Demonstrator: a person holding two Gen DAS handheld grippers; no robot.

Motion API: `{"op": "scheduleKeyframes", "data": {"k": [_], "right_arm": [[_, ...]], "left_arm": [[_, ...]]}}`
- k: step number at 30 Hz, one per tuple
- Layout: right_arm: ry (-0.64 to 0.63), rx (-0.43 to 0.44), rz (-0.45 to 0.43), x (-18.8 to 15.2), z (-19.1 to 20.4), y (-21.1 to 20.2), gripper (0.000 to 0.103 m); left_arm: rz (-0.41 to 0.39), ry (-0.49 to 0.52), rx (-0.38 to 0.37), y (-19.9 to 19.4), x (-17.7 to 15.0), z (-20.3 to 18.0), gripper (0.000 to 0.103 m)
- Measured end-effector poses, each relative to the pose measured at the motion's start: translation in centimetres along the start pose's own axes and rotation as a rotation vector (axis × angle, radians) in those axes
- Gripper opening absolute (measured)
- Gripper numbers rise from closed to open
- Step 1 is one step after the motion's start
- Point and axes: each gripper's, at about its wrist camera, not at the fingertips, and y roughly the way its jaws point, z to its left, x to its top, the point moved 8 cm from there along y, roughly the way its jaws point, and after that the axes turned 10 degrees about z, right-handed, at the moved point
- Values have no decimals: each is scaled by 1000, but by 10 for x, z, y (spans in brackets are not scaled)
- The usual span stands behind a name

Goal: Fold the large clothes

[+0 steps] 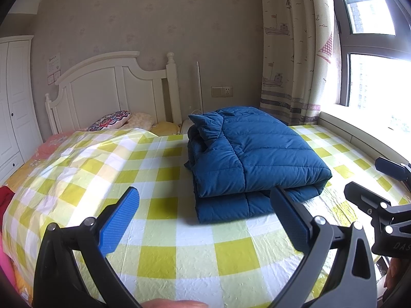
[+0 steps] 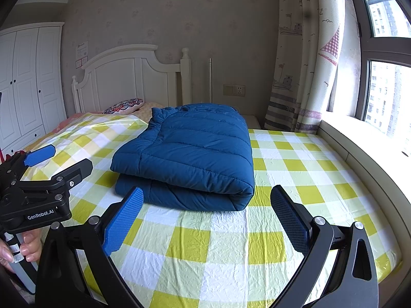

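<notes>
Jacket (image 2: 190,151): quilted matt cloth. Bed sheet (image 2: 231,251): crinkled, slightly glossy. Claw pads (image 2: 123,220): textured blue rubber. Headboard (image 1: 108,87): painted wood.

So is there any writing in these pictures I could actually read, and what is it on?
"GenRobot.AI": white letters on the left gripper body, right wrist view.
"DAS": cut-off letters on the right gripper body, left wrist view.
Paper notice on the wall: too small to read.

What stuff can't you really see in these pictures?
- Underside layers of the folded blue quilted jacket: both views, hidden by its own top fold.
- Small paper notices on the wall: left wrist view, print too small.
- Flowery pillow: left wrist view, partly behind the raised yellow-checked bedsheet.
- Red cloth: cut by the left edge.
</notes>
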Motion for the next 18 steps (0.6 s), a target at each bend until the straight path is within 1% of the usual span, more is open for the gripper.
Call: {"op": "scheduleKeyframes", "data": {"k": [18], "right_arm": [[-12,8,4,-2,0,1,96]], "left_arm": [[-13,2,8,-6,1,-3,101]]}}
